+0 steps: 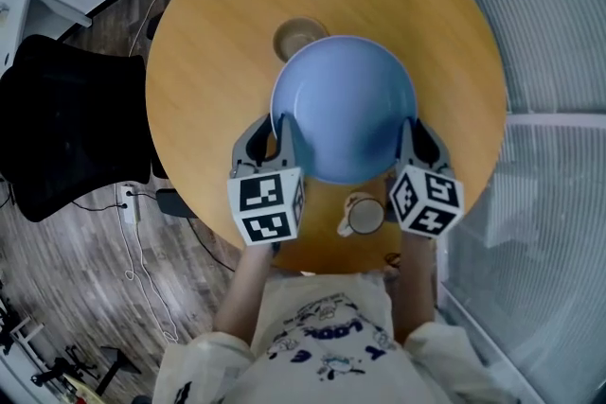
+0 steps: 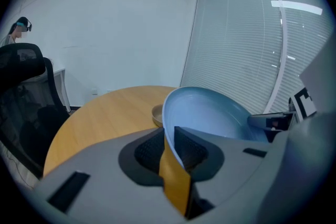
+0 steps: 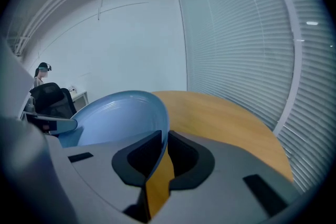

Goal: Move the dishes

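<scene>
Left gripper (image 1: pixel 281 130): jaws closed on the left rim of the blue bowl (image 1: pixel 343 104), with the rim wall clamped between the two pads. Right gripper (image 1: pixel 409 130): jaws closed on the opposite, right rim in the same way. Each gripper view shows a strip of wood surface below its clamped rim.

Blue bowl: held between the two grippers over the middle of the round tabletop (image 1: pixel 218 33), mouth upward, interior empty. It appears to be clear of the surface.

Small tan bowl (image 1: pixel 298 38): on the tabletop just beyond the blue bowl, toward the far edge, partly covered by its rim in the head view.

Mug (image 1: pixel 365 215): on the tabletop near the near edge, between the two grippers.

Black chair (image 1: pixel 66 132): beside the left edge of the tabletop. Window blinds (image 1: pixel 559 43): along the right side.
</scene>
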